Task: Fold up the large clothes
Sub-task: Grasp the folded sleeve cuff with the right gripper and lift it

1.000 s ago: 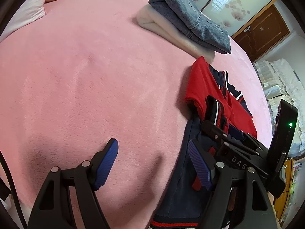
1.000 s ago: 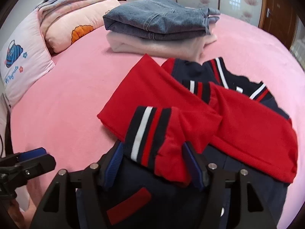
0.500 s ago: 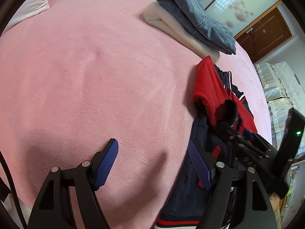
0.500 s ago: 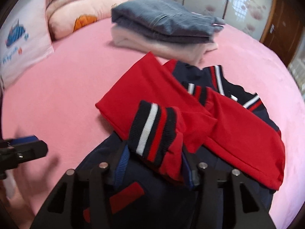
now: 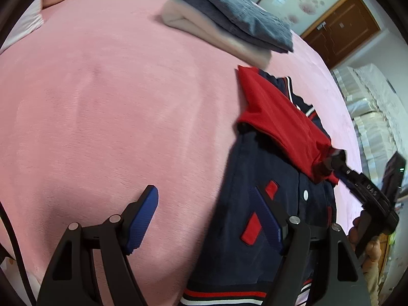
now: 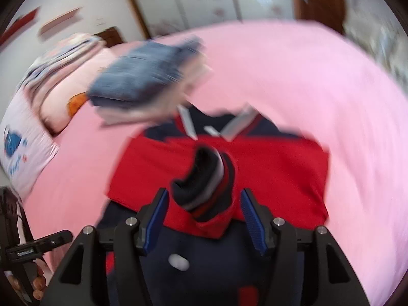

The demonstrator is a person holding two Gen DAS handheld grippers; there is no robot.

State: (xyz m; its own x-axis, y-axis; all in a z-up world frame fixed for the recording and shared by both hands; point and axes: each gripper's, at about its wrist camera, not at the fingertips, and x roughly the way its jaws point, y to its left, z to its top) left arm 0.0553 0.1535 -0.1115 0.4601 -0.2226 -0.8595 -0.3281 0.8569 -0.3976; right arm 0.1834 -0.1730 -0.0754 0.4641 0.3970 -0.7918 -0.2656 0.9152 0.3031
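A navy and red varsity jacket [image 5: 257, 204] lies on the pink bed [image 5: 114, 102], its red sleeves [image 5: 280, 117] folded across the chest. In the right wrist view the jacket [image 6: 229, 168] is blurred; the striped cuff [image 6: 206, 191] stands between the blue pads of my right gripper [image 6: 204, 219], whose jaws are apart and not touching it. The right gripper also shows in the left wrist view [image 5: 331, 163] at the sleeve end. My left gripper [image 5: 206, 219] is open, over the jacket's left edge, holding nothing.
A folded stack of grey-blue jeans [image 5: 234, 17] on a cream garment [image 5: 216, 38] sits at the far side of the bed. Pillows [image 6: 28, 132] lie at the left. A wooden door [image 5: 344, 35] and another bed [image 5: 374, 107] stand to the right.
My right gripper has opened and let go of the striped cuff after carrying the sleeve across the jacket to the right. The left gripper has stayed open near the jacket's edge.
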